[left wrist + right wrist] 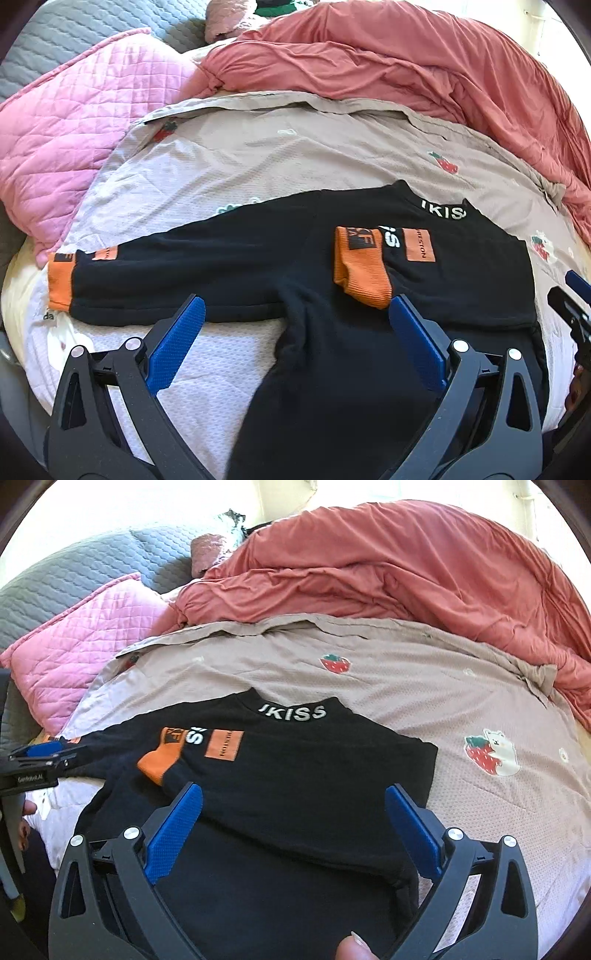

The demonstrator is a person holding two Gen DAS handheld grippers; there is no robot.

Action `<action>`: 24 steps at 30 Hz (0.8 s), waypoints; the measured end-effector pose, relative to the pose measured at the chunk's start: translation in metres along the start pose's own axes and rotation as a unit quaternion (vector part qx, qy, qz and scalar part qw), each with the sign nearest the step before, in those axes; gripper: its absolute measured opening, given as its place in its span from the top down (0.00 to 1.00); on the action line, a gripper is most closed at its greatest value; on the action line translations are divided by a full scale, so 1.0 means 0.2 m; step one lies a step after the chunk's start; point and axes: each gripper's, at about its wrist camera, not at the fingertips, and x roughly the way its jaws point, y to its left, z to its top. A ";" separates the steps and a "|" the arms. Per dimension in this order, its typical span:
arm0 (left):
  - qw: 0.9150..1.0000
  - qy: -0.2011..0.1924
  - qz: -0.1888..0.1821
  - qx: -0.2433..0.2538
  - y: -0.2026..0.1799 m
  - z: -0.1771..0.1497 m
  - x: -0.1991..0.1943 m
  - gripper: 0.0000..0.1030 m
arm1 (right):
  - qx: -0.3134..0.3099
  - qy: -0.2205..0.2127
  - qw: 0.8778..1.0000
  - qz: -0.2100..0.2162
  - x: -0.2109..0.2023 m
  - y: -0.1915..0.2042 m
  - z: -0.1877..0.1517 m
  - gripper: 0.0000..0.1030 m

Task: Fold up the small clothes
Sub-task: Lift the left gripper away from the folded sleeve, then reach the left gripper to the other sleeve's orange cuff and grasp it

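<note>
A small black top [332, 350] with orange cuffs and white collar lettering lies flat on the bed; it also shows in the right wrist view [288, 786]. Its right sleeve is folded across the chest, orange cuff [362, 273] on the body, also seen from the right wrist [160, 760]. The left sleeve stretches out to the left, its cuff [61, 280] at the far left. My left gripper [295, 314] is open and empty above the armpit of the outstretched sleeve. My right gripper [293, 801] is open and empty above the top's right side; it shows at the left view's edge [572, 295].
The top lies on a beige sheet [369, 686] printed with strawberries. A pink quilted pillow [74, 129] lies at the left, a crumpled salmon duvet [406, 62] at the back and right, a grey quilt [74, 572] at the far left. A thumb [354, 949] shows at the bottom.
</note>
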 end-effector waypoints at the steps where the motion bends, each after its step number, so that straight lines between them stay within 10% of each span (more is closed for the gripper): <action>1: 1.000 -0.001 0.001 -0.002 0.02 0.00 -0.01 0.09 | -0.002 -0.001 1.000 0.002 0.00 0.02 0.00 0.04; 24: 0.982 -0.020 0.042 -0.181 0.87 -0.12 -0.09 0.09 | -0.088 0.018 0.994 0.056 -0.02 0.79 -0.13 0.04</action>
